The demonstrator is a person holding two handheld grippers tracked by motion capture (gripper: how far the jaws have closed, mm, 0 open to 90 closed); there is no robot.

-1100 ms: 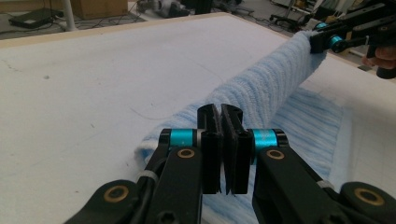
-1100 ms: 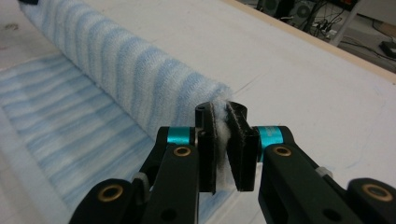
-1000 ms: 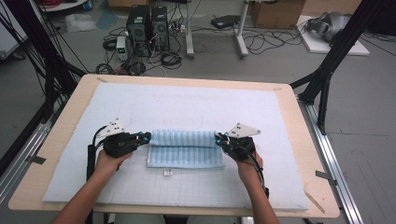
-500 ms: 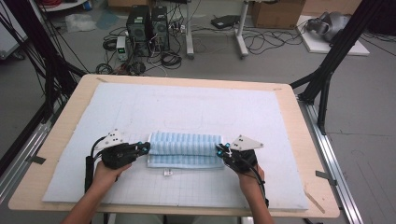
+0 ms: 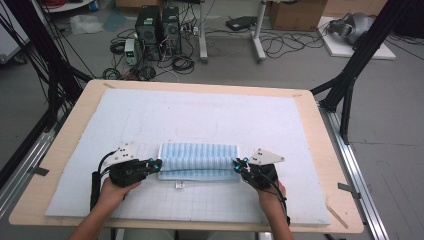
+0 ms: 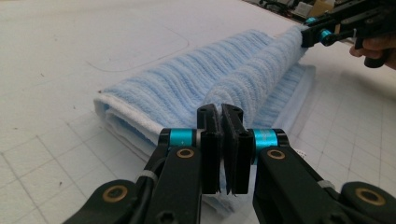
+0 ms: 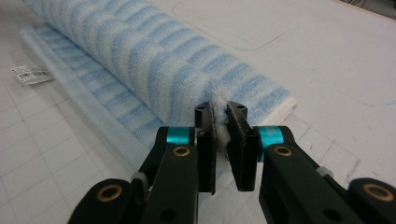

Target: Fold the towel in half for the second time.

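Between both grippers (image 5: 197, 166), blue towel (image 5: 198, 156).

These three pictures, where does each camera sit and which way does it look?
High view: above the person's side, looking forward and down at the table; forearms, both hands and tongs show.
Left gripper view: rides the left tongs, looking along the blue towel; its black jaws show.
Right gripper view: rides the right tongs, looking along the towel from the other end; its jaws show.
Shared: all three show the towel; the left view also catches the right tongs.

left gripper (image 5: 156, 164): at 7 o'clock, jaws clamped, pointing toward 3 o'clock
right gripper (image 5: 236, 165): at 5 o'clock, jaws clamped, pointing toward 9 o'clock
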